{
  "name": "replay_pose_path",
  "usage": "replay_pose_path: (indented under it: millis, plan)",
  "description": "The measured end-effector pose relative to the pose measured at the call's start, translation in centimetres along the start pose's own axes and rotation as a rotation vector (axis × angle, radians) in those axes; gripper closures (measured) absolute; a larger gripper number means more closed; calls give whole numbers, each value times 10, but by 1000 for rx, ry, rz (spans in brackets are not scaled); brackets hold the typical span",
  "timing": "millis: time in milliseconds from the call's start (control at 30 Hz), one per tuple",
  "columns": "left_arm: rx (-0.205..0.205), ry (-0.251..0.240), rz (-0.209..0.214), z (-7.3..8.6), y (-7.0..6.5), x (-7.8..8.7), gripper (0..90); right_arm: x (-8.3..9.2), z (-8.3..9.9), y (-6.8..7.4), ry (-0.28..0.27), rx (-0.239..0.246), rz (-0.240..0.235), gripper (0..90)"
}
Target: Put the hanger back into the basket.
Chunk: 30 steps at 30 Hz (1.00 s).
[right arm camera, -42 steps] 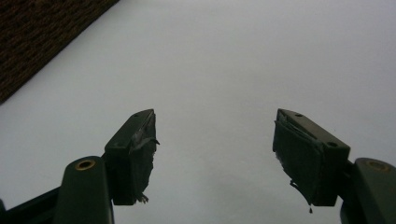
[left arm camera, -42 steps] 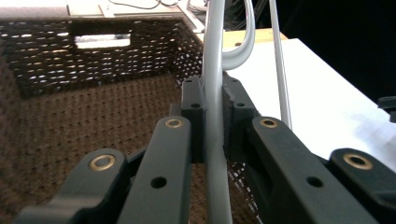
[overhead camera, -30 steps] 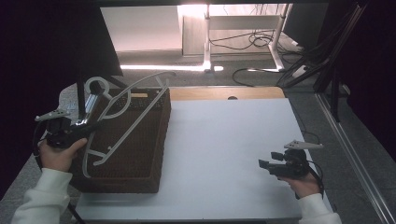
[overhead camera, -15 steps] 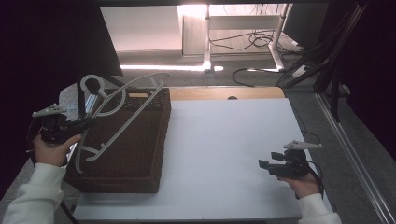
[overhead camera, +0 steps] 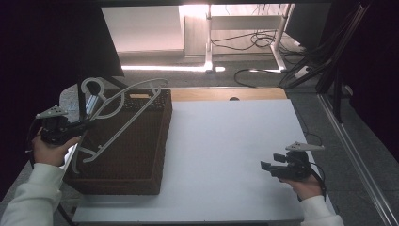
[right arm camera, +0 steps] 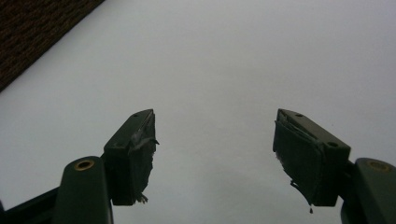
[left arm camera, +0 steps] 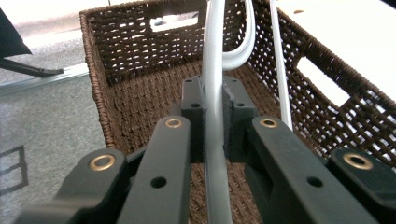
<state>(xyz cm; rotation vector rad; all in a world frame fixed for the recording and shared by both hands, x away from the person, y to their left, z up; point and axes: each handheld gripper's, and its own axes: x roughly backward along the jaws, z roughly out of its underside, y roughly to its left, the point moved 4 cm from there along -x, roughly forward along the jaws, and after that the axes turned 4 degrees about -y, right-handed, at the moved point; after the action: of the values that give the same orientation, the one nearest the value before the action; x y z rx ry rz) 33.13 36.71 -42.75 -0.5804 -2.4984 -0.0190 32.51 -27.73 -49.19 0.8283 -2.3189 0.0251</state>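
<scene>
Nearest the person, the right gripper (overhead camera: 266, 167) rests low over the white table (overhead camera: 226, 155), jaws spread wide with nothing between them, well apart from the work. At the left, the left gripper (overhead camera: 87, 125) is clamped on the hanger (overhead camera: 123, 112); in the left gripper view its pads (left arm camera: 192, 116) pinch one pale, round bar (left arm camera: 214, 93) running straight up between them. The hanger hangs tilted over the open basket (overhead camera: 155, 155), its lower bar near the basket's left rim and its hook (overhead camera: 90, 86) raised past the far corner, clear of the weave. Judging by its thin moulded frame, the hanger is light and fairly stiff, though it likely flexes a little at the ends; the smooth rounded bar looks slippery, so it may twist in a pinch taken off-centre. A hold on a straight run of the arm, as here, or nearer the neck below the hook, should keep it from swinging. Beyond the table lie floor cables (overhead camera: 256, 42).
</scene>
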Motion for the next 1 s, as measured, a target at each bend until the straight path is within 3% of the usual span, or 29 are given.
replay_pose_path:
  millis: [400, 567, 600, 667, 767, 1000]
  plan:
    - [13, 29, -3, 15, 7, -10, 820, 0, 0, 0, 3, -3, 2, 307]
    - [42, 33, 24, 18, 10, -13, 800, -1, 1, 0, 5, -2, 2, 306]
    - [55, 26, 37, 18, 10, -14, 748, -1, 1, 0, 5, -2, 3, 305]
    - [65, 25, 28, 17, 11, -13, 537, -1, 1, 0, 6, -1, 4, 304]
    - [66, 23, 15, 13, 7, -11, 398, -1, 1, 0, 4, 3, 2, 303]
    - [54, -1, 80, 5, -22, -6, 346, -2, 0, 0, 6, 2, 0, 302]
